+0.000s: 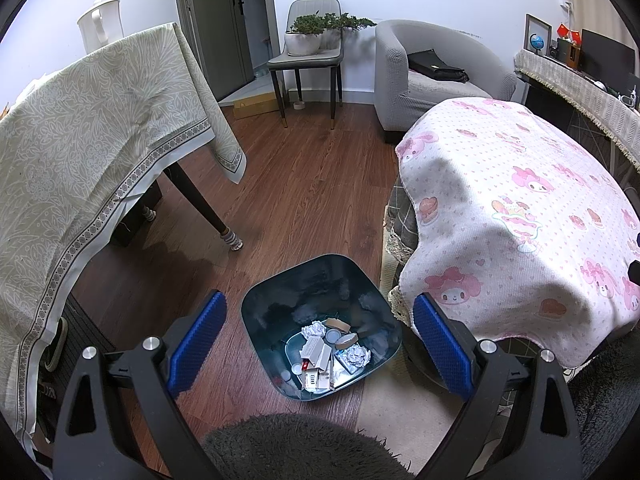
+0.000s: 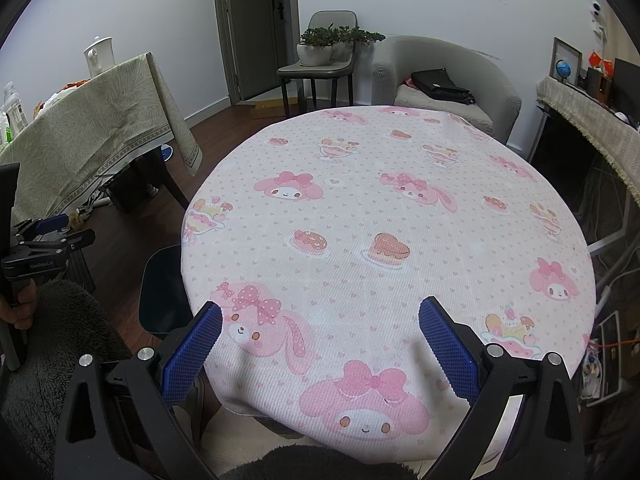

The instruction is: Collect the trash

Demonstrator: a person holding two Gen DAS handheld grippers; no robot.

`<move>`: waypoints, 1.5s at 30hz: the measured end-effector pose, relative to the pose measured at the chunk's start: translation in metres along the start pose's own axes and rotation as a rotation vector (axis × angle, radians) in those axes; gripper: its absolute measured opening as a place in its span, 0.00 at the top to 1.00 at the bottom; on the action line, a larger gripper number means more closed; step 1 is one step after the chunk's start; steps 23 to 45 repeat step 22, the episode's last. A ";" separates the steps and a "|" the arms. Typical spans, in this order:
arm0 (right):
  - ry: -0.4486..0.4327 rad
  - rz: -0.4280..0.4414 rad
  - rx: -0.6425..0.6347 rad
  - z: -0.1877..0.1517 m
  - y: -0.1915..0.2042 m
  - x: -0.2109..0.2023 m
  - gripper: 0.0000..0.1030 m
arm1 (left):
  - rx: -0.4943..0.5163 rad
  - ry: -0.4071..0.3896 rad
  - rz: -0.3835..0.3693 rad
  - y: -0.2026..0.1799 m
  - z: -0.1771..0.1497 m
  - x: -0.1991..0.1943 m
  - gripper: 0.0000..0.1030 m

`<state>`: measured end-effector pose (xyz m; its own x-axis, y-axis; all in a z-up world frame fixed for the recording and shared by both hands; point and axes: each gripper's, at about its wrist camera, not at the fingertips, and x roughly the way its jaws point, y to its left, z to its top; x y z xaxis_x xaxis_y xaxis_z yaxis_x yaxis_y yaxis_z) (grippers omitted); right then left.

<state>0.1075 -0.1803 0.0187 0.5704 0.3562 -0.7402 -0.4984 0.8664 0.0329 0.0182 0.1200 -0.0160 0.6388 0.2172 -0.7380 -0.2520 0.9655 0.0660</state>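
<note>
- Left wrist view: my left gripper (image 1: 318, 340) hangs over the trash bin (image 1: 320, 280), fingers spread wide, nothing between them.
- Bin is dark, glossy, squarish with rounded corners. It stands on the wood floor (image 1: 300, 184), just beside the round table's pink cloth (image 1: 520, 208) and close to a beige rug (image 1: 404, 412).
- Trash lies in the bin's bottom: two crumpled paper balls (image 1: 359, 356), a small white carton (image 1: 314, 350), tape rolls (image 1: 338, 324), a few round white lids (image 1: 332, 336), flat printed packaging. It covers only the bin's floor; the walls above it are bare and reflective.
- From the bin, a table leg with a striped sock (image 1: 234, 242) stands toward the green-clothed table (image 1: 80, 140).
- Right wrist view: my right gripper (image 2: 320, 344) hovers above the near edge of the pink cloth, fingers also wide apart, holding nothing.
- This view shows the whole tabletop, which the left camera catches only at its edge. I see only the printed bunny and cake pattern on it.
- Bin appears here as a dark sliver (image 2: 162, 292) past the table's rim; its contents are hidden.
- Only this view shows the other rig from outside: a hand (image 2: 20, 310) grips its black handle, beside a fuzzy grey sleeve (image 2: 60, 320).
- Both views share the grey armchair (image 2: 440, 76) and potted plant (image 2: 320, 46) beyond the table.
</note>
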 end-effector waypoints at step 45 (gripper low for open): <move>0.001 0.000 -0.001 0.000 0.000 0.000 0.03 | 0.011 0.003 0.008 0.000 -0.002 0.001 0.07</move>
